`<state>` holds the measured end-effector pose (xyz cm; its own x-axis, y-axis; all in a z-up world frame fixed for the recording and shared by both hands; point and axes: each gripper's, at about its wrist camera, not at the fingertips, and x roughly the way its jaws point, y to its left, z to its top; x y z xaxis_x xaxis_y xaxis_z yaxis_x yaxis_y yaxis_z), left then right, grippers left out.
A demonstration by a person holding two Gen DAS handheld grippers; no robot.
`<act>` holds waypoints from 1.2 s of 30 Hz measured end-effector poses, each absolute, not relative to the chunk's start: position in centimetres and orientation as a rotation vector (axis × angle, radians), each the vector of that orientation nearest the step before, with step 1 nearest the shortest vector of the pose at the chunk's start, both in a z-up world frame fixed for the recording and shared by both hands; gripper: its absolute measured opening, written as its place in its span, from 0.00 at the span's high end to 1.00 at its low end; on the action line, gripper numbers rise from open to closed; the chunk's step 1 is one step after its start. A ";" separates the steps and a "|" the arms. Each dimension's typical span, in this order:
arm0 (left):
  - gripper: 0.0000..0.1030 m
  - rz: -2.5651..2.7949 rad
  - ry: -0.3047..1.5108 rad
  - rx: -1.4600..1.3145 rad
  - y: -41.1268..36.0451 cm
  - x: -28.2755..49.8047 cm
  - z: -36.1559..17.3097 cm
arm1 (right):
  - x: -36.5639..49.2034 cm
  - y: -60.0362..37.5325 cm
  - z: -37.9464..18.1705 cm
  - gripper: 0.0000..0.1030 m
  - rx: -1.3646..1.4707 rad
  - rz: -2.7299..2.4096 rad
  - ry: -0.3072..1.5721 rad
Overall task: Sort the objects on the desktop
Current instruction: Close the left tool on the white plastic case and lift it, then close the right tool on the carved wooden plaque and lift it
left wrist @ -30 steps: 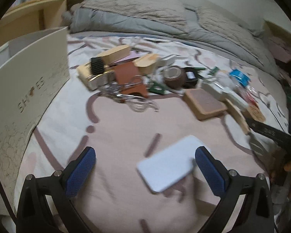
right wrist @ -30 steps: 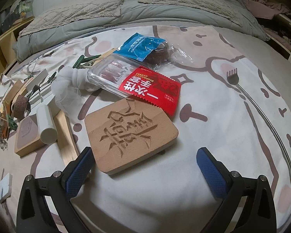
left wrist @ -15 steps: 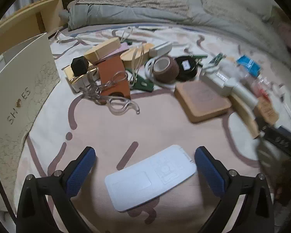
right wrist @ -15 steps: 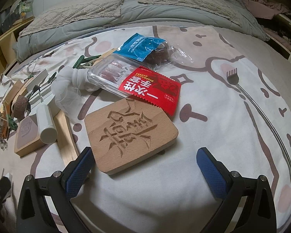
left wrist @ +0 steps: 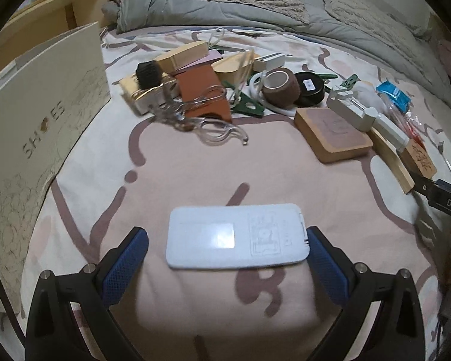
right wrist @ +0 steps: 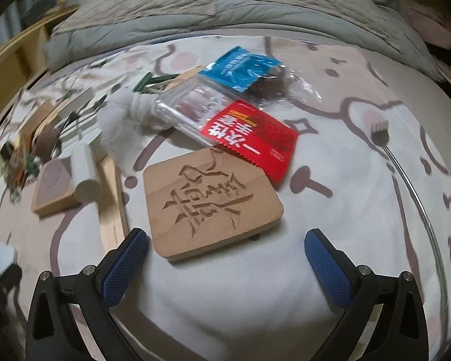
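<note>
A flat white rectangular device (left wrist: 237,236) lies on the patterned bedsheet between the fingers of my open left gripper (left wrist: 227,248); its right end is close to the right finger. Beyond it lies a heap of small objects with an orange-brown block (left wrist: 203,91), clear scissors (left wrist: 195,114), tape rolls (left wrist: 281,87) and a wooden coaster (left wrist: 333,134). My open, empty right gripper (right wrist: 225,248) hovers just in front of a carved wooden board (right wrist: 210,200). Behind the board lie a red packet (right wrist: 252,137) and a blue packet (right wrist: 240,66).
A cream shoe box (left wrist: 42,129) stands at the left. A metal back scratcher (right wrist: 406,177) lies at the right. A white cylinder (right wrist: 85,171) and a wooden strip (right wrist: 112,201) lie left of the board. A grey duvet (left wrist: 255,3) is piled at the back.
My left gripper has swung so the white device now lies square between its fingers and nearer. My right gripper has shifted slightly; its view is blurred.
</note>
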<state>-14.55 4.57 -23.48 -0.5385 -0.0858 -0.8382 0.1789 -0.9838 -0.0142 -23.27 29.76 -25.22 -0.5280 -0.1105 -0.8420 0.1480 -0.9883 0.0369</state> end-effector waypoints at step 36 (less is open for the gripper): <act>0.00 -2.746 0.160 1.436 3.2 -12.6 -24.0 | -24.8 29.1 -24.2 0.00 1.420 -2.569 -0.062</act>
<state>-12.60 3.18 -23.96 -0.5712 0.0131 -0.8207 0.0821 -0.9939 -0.0730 -24.79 29.13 -24.23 -0.5162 -0.1986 -0.8331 0.1583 -0.9781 0.1351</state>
